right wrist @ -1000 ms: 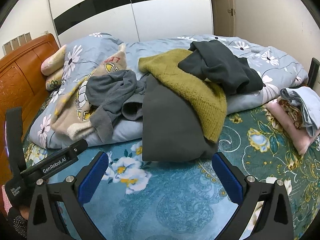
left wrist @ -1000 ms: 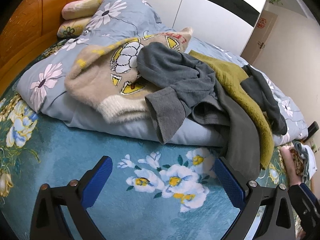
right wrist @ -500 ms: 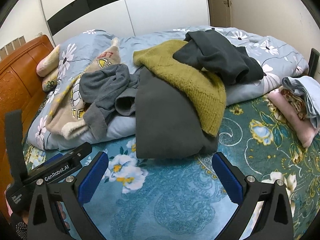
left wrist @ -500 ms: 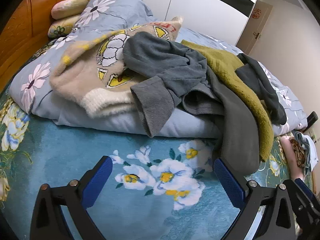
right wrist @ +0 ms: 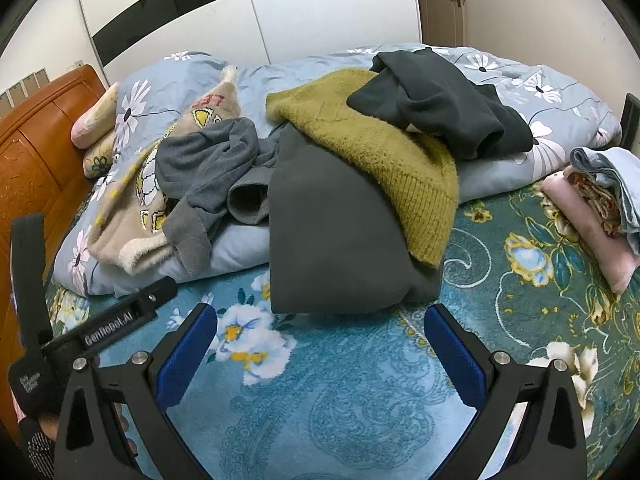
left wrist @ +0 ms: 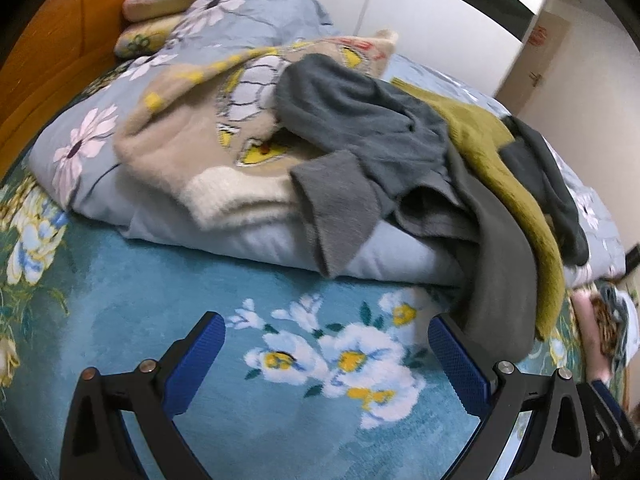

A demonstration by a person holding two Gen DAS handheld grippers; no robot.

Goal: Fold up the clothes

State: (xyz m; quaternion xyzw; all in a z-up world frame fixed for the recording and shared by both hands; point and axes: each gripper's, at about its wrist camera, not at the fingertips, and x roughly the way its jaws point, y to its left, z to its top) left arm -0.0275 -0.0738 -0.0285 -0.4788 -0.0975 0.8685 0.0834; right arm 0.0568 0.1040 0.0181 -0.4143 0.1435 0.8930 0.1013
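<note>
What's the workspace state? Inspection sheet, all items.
Surface: teal floral bedspread, bare in front of both grippers.
Job's things: dark grey garment hangs over the folded quilt edge; olive sweater on top of it; grey sweater, beige patterned sweater, black garment unfolded.
Clutter: folded stack at the right.
Grippers: left gripper, right gripper open, empty.
Cables: nothing seen.
Surroundings: wooden headboard, pillows, wardrobe, door.
</note>
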